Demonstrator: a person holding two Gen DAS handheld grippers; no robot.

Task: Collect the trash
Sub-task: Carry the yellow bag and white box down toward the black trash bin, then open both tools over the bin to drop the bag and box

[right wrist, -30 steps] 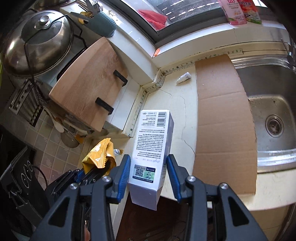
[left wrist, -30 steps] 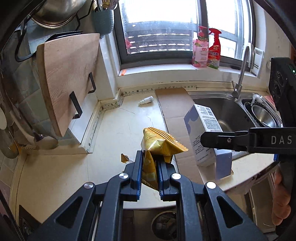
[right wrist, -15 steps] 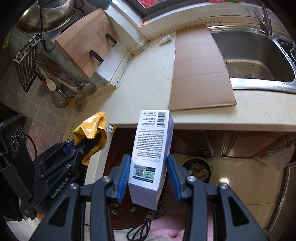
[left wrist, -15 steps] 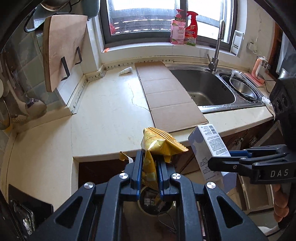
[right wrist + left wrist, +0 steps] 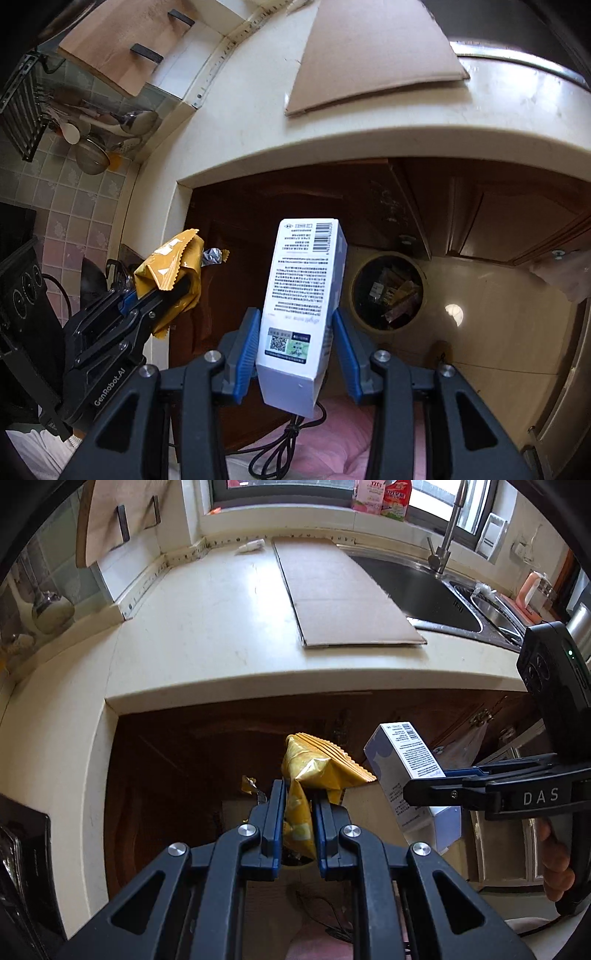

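My left gripper is shut on a crumpled yellow snack wrapper, held in front of the dark cabinet below the counter; the wrapper and left gripper also show at the left of the right wrist view. My right gripper is shut on a tall white and blue carton with printed text and a barcode; the carton and right gripper appear at the right of the left wrist view. A round trash bin with wrappers inside stands on the floor, right of the carton.
The cream countertop edge lies above both grippers, with a flat cardboard sheet and a small white tube on it. A steel sink and tap lie to the right. Brown cabinet doors and pink cloth sit below.
Both grippers have sunk from over the countertop to below its front edge, still gripping the wrapper and the carton. The floor and the trash bin have come into view.
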